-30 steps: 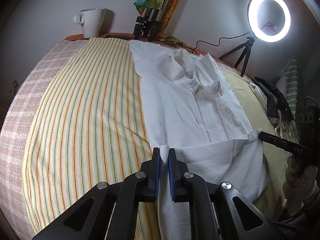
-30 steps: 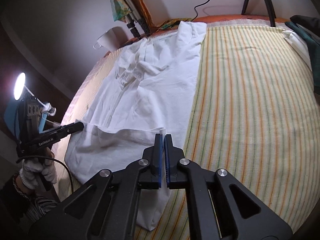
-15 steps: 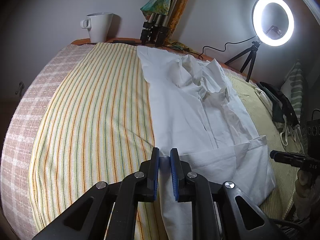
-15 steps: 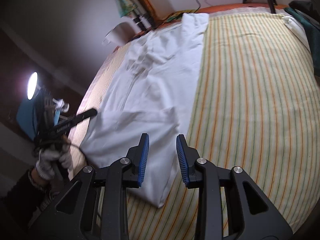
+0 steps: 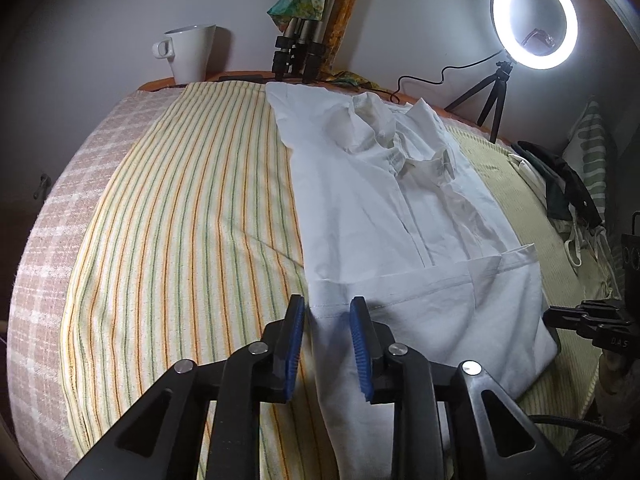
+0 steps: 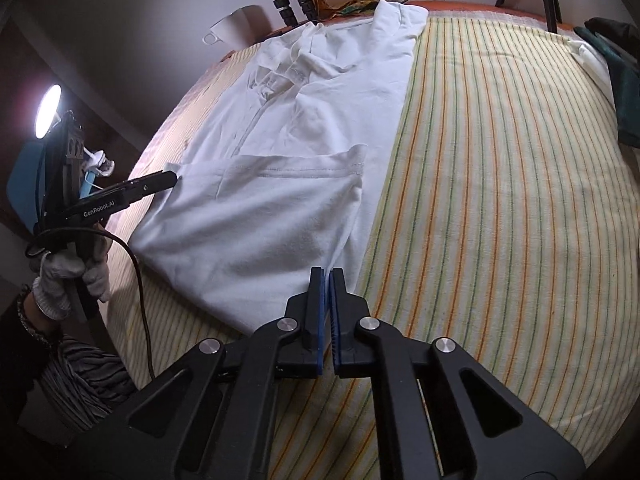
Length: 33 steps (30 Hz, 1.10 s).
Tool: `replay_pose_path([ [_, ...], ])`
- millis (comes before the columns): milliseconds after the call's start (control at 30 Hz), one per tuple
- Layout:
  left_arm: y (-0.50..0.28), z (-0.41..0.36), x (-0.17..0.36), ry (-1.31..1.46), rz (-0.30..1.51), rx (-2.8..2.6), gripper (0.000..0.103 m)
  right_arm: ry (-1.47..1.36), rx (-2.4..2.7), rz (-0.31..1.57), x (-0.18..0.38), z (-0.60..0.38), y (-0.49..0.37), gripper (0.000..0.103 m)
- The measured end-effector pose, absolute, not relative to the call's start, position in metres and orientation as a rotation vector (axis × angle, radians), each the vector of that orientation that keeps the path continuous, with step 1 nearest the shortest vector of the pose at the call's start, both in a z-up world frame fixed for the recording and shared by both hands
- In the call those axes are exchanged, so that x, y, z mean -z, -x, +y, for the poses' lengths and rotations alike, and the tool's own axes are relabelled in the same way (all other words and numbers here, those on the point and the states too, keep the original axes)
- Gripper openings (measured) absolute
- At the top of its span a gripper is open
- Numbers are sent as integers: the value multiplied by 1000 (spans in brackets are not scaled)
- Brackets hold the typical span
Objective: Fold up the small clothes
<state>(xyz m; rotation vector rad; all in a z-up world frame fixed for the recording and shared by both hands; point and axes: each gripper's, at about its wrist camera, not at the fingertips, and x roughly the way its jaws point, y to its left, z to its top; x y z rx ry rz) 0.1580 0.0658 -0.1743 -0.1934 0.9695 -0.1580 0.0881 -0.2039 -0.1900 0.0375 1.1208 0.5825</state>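
On the ribbed, striped cloth [image 5: 180, 220] the smooth white shirt [image 5: 380, 208] lay with its hem folded up, released since a second earlier, as the left gripper [image 5: 326, 344] had just been parting around its edge and the right gripper [image 6: 328, 304] had snapped together empty.

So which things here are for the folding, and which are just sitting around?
For the folding:
white shirt
left gripper
right gripper
striped cloth

Just sitting around:
white mug
ring light
dark clothes
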Motion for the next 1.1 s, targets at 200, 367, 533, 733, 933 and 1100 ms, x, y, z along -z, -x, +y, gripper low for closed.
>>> replay_pose_path([
  [200,-155,54,163,109,910,167,1,-29,-586,1113,185,-204,-86,3],
  [367,-164,54,165,69,887,159,1,-2,-571,1120,182,-206,-81,2],
  [533,-161,59,169,49,912,115,21,26,-549,1154,186,-207,-78,2],
  [733,-144,60,142,97,860,171,22,30,-568,1016,155,-205,-72,3],
  [933,-142,33,154,83,913,261,23,52,-613,986,160,-181,-86,10],
  [1100,-147,34,172,78,975,236,23,58,-571,1056,184,-180,-102,10],
])
